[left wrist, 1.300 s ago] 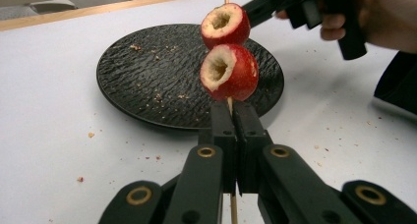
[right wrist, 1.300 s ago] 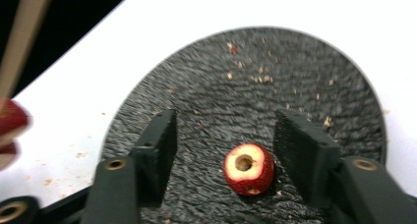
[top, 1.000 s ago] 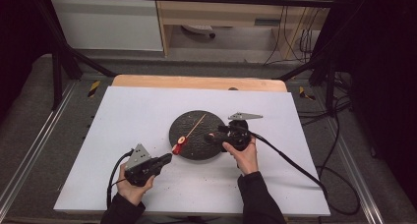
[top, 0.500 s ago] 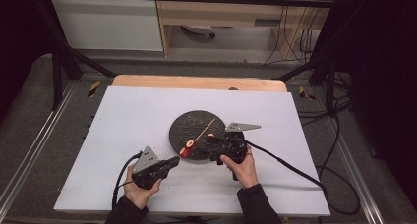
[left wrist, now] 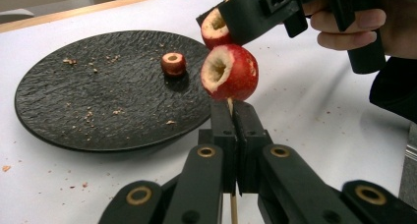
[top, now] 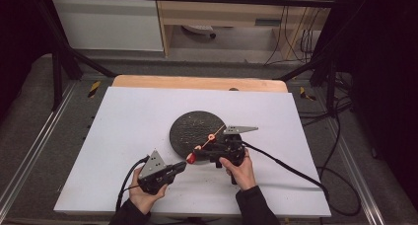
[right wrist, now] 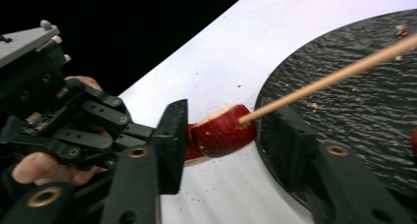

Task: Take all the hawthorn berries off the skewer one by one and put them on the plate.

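Near the table's [top: 123,116] front edge, beside the dark plate [top: 187,131], our left gripper [top: 180,167] clamps the skewer [left wrist: 229,106] carrying red fruit pieces [left wrist: 230,72], while our right gripper's [top: 211,151] jaws, just closing, straddle one piece.

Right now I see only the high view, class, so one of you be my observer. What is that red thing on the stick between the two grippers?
Observer: It is two things, a lower fruit and an upper fruit. Both are red and cored, and they are threaded on a wooden skewer.
Operator: Who holds the skewer?
Observer: The left gripper is shut on it just below the lower fruit.
Operator: And the right gripper?
Observer: The right gripper has just been closing its jaws. The upper fruit sits between them, with a gap at one jaw.
Operator: Is anything on the plate?
Observer: One small cored fruit piece and some crumbs lie on the black plate.
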`<state>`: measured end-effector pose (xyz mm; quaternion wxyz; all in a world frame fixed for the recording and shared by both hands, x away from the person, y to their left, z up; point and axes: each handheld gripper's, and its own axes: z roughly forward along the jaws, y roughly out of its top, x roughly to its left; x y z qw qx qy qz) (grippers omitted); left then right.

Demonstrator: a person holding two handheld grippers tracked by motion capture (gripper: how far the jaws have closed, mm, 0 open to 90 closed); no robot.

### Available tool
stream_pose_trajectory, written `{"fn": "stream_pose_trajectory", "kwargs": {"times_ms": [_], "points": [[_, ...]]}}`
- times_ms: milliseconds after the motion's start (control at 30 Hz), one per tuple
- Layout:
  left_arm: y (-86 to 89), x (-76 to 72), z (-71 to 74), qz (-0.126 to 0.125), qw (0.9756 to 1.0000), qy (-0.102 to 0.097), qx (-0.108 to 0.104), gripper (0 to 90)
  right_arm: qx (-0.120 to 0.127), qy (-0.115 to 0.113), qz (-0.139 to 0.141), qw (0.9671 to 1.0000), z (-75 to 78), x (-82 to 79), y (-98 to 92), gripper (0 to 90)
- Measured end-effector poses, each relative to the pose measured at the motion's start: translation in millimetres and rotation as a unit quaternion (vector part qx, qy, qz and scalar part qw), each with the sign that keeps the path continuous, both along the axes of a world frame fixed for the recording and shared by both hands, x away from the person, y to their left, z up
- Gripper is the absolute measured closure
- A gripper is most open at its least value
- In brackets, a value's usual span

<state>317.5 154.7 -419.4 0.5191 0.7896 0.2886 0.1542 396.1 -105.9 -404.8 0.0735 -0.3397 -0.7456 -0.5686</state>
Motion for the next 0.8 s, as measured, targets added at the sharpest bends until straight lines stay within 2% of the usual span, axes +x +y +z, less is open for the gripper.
{"fn": "stream_pose_trajectory", "kwargs": {"times_ms": [67, 233, 567, 800], "points": [[-0.1, -0.1, -0.3, -0.001, 1.0000, 0.000, 0.000, 88.4, 0.003, 0.006, 0.006, 1.0000, 0.2, 0.1, -0.2, 59.8], [0.4, -0.1, -0.4, -0.002, 1.0000, -0.001, 0.000, 88.4, 0.003, 0.012, 0.007, 0.9999, 1.5, 0.4, -1.1, 60.6], [4.9, 0.6, 0.8, 0.002, 1.0000, -0.002, -0.005, 88.4, 0.005, 0.002, -0.023, 0.9997, 14.8, 9.9, -12.0, 60.8], [9.3, 1.8, 1.4, 0.006, 1.0000, -0.003, -0.006, 88.4, 0.010, -0.005, -0.051, 0.9986, 29.5, 23.6, -26.2, 60.9]]}}
